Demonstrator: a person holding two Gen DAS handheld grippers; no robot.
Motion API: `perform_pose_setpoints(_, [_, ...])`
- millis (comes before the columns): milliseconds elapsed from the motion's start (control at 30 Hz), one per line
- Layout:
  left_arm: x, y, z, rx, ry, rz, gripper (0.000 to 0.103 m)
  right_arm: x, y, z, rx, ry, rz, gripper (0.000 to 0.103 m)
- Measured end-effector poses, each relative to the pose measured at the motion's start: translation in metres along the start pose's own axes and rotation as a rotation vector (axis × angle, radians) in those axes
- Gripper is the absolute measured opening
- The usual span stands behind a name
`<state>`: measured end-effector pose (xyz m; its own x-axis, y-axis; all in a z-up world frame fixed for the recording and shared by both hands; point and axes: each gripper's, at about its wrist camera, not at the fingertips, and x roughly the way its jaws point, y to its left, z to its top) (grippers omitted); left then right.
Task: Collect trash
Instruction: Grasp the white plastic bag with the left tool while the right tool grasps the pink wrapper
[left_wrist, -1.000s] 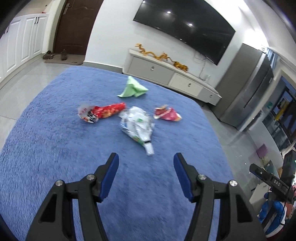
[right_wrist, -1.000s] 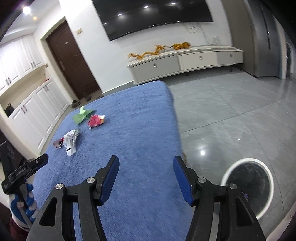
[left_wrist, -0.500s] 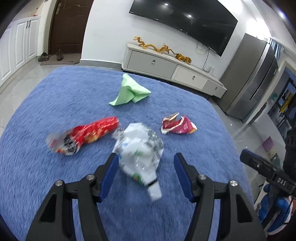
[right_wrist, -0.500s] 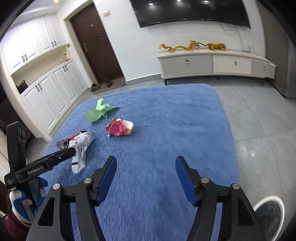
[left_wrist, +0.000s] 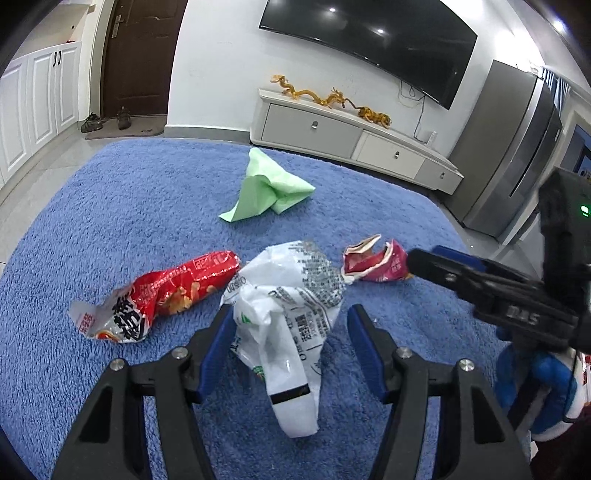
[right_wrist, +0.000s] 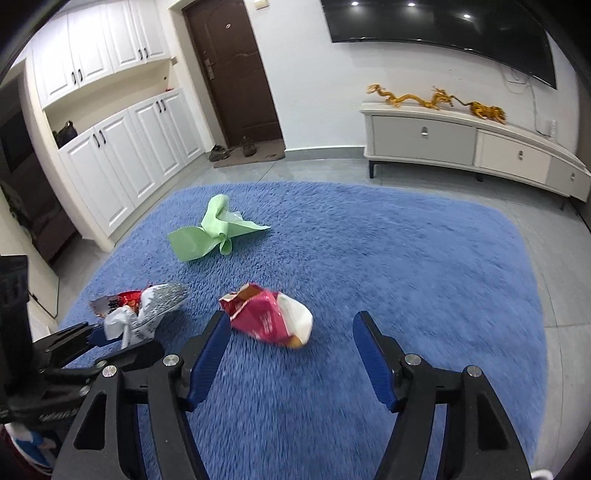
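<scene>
Several pieces of trash lie on a blue rug (left_wrist: 110, 206). My left gripper (left_wrist: 291, 343) is open, its fingers on either side of a crumpled white plastic wrapper (left_wrist: 291, 299). A red snack bag (left_wrist: 166, 291) lies to its left, a pink crumpled wrapper (left_wrist: 373, 264) to its right, and a green bag (left_wrist: 266, 188) beyond. My right gripper (right_wrist: 291, 350) is open, with the pink wrapper (right_wrist: 269, 317) just ahead between its fingertips. In the right wrist view the green bag (right_wrist: 210, 232) lies farther back and the white wrapper (right_wrist: 147, 314) is at the left.
The right gripper's body (left_wrist: 498, 291) reaches in from the right in the left wrist view. A white TV cabinet (right_wrist: 461, 144) stands against the far wall, white cupboards (right_wrist: 122, 158) and a brown door (right_wrist: 232, 74) at the left. Grey tiled floor (right_wrist: 561, 251) surrounds the rug.
Both grippers have moved forward and lower toward the trash. The left one now straddles the white wrapper; the right one has swung left to face the pink wrapper.
</scene>
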<state>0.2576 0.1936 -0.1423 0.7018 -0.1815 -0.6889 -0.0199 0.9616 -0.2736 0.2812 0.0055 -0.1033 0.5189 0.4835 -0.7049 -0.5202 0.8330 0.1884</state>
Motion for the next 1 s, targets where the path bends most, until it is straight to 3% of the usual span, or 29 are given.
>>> perform_pose_setpoints(400, [-0.004, 0.013, -0.003, -0.059, -0.021, -0.026, 0.059, 0.039, 0.007, 0.008, -0.067, 0.085, 0.027, 0.066])
perform_pose_setpoints(467, [-0.005, 0.014, -0.003, -0.064, -0.023, -0.028, 0.059, 0.038, 0.009, 0.007, -0.078, 0.094, 0.03, 0.055])
perform_pose_setpoints(667, [-0.011, 0.017, -0.006, -0.074, -0.028, -0.018, 0.047, 0.033, 0.015, 0.0, -0.105, 0.087, 0.028, 0.05])
perform_pose_setpoints(1000, [-0.028, 0.019, -0.02, -0.101, -0.024, -0.032, 0.039, 0.003, 0.015, -0.023, -0.068, 0.059, 0.031, 0.04])
